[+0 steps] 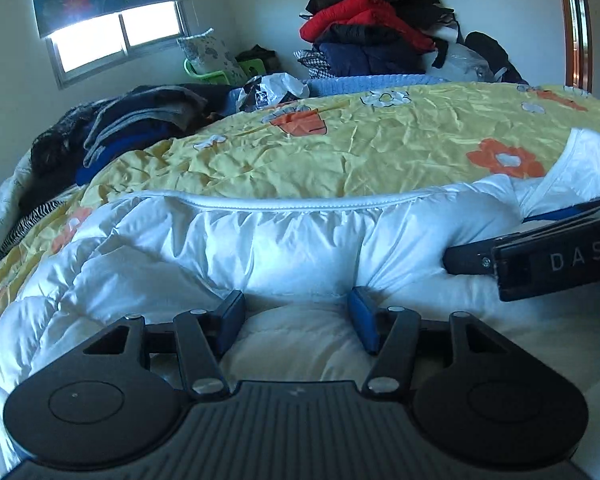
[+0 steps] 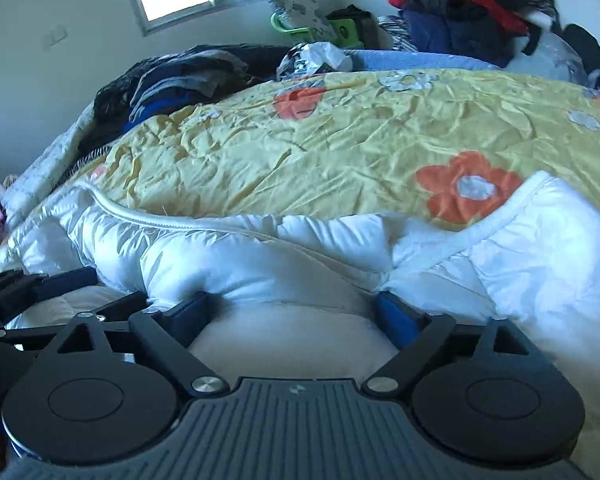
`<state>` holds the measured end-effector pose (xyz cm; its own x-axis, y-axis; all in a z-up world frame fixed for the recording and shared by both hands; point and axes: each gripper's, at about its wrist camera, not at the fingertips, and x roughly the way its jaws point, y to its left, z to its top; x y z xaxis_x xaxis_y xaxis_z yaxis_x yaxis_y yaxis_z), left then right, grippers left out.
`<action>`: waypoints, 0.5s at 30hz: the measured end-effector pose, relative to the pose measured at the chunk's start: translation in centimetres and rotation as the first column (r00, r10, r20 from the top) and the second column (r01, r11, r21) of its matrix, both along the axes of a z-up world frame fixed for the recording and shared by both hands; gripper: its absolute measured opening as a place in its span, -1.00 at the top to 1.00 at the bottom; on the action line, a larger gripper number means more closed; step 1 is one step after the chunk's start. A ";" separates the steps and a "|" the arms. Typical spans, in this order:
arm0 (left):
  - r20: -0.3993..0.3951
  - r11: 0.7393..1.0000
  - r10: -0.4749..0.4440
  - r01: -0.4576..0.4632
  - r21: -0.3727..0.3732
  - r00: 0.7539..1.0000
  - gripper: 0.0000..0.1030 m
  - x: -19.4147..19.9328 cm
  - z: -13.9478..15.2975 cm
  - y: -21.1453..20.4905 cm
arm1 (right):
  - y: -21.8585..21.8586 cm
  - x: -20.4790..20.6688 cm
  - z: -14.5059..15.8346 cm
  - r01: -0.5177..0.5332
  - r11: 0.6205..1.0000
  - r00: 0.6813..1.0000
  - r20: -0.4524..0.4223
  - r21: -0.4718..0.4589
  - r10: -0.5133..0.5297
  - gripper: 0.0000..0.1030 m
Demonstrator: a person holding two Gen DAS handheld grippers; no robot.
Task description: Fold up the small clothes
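Left claw (image 1: 298, 318): jaws parted, blue pads (image 1: 362, 316) standing on either side of a cream-coloured bulge of the white padded garment (image 1: 260, 240), with no fabric pinched flat between them; the grip reads as released. Right claw (image 2: 296, 318): jaws spread wide, blue pads (image 2: 396, 316) resting at the outer edges of a similar cream bulge of the same garment, likewise released; nothing is clamped. In the left wrist view the right claw enters from the right edge as a black body with pale lettering, lying on the garment just beside the left one; in the right wrist view the left claw's black linkage shows at the left edge, close alongside. The white padded garment, quilted and glossy, lies spread across the near part of the bed directly under both claws, its piped zip edge (image 1: 300, 203) running from side to side just beyond the fingertips and a rounded white lobe (image 2: 540, 216) lying further out to the right. Beneath and beyond it lies a crumpled yellow bedspread (image 1: 340, 152) printed with orange and white flowers. At the bed's far left sits a heap of dark and blue clothes (image 1: 140, 120); at the far side a taller pile with a red jacket (image 1: 360, 16) leans against the wall. A window (image 1: 112, 36) with a flowered blind stands at upper left.
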<state>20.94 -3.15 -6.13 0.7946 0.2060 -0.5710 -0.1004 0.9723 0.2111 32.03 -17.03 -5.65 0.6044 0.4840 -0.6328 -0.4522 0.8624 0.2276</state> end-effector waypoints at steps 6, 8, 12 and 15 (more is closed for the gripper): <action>0.040 1.000 0.017 -0.018 0.018 0.999 -0.12 -1.3 0.5 -0.4 | -2.3 -1.8 1.8 0.075 0.992 0.997 0.021 0.100 -0.077 -0.67; 0.109 0.999 0.038 -0.037 -0.006 0.993 -0.13 -4.0 2.0 0.2 | -4.6 -3.6 3.4 0.111 0.967 0.993 0.010 0.228 -0.116 -0.72; 0.234 0.979 0.168 -0.134 -0.152 0.958 -0.44 -11.5 4.5 3.6 | -7.8 -7.9 5.6 0.044 0.954 0.992 0.102 0.297 -0.077 -0.89; 0.215 0.918 0.340 -0.274 -0.288 0.915 -0.44 -15.9 4.5 7.1 | -10.0 -9.1 6.0 0.073 0.944 0.988 0.107 0.321 -0.113 -0.86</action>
<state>5.08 3.94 -1.60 0.8396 0.3426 -0.4216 -0.4202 0.9014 -0.1044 22.89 -27.06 0.40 0.7196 0.5841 -0.3755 -0.4147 0.7952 0.4423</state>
